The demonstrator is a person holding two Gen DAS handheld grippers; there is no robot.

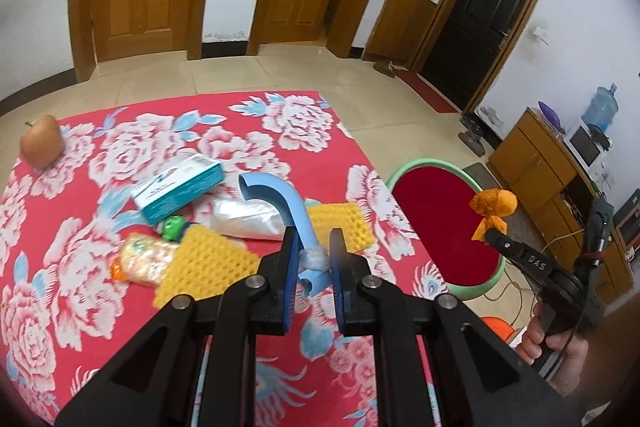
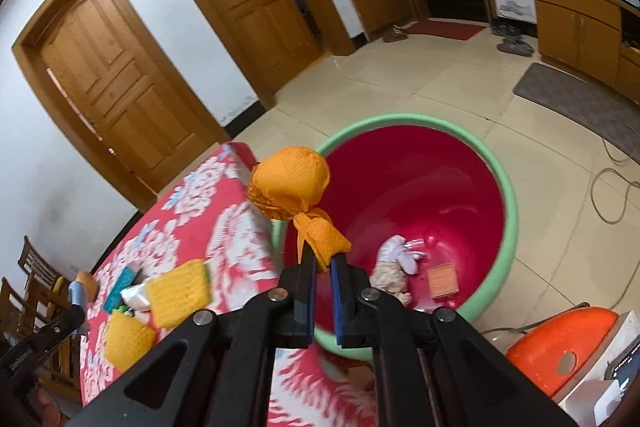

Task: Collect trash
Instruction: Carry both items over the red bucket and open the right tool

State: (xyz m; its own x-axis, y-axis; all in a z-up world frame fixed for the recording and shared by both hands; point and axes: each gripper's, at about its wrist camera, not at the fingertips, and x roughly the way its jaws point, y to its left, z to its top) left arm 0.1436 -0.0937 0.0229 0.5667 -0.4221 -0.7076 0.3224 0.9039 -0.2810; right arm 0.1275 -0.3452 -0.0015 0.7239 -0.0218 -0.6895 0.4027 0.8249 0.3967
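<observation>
Right wrist: right gripper (image 2: pixel 320 259) clamped on orange bundle (image 2: pixel 290 187) over basin (image 2: pixel 506 195); left gripper (image 1: pixel 314 247) pinching blue hook (image 1: pixel 280 201).

My right gripper (image 2: pixel 322 259) pinches the twisted tail of an orange wrapped bundle (image 2: pixel 290 187), holding it over the green-rimmed red bin (image 2: pixel 508 195) beside the counter (image 2: pixel 224 239); crumpled white trash (image 2: pixel 400 255) lies inside the bin.

Both grippers tilt downward, jaws clamped. The left gripper (image 1: pixel 313 259) pinches something blue. The right gripper (image 2: pixel 322 261) grips orange cloth, a hand (image 1: pixel 560 355) on its handle.
</observation>
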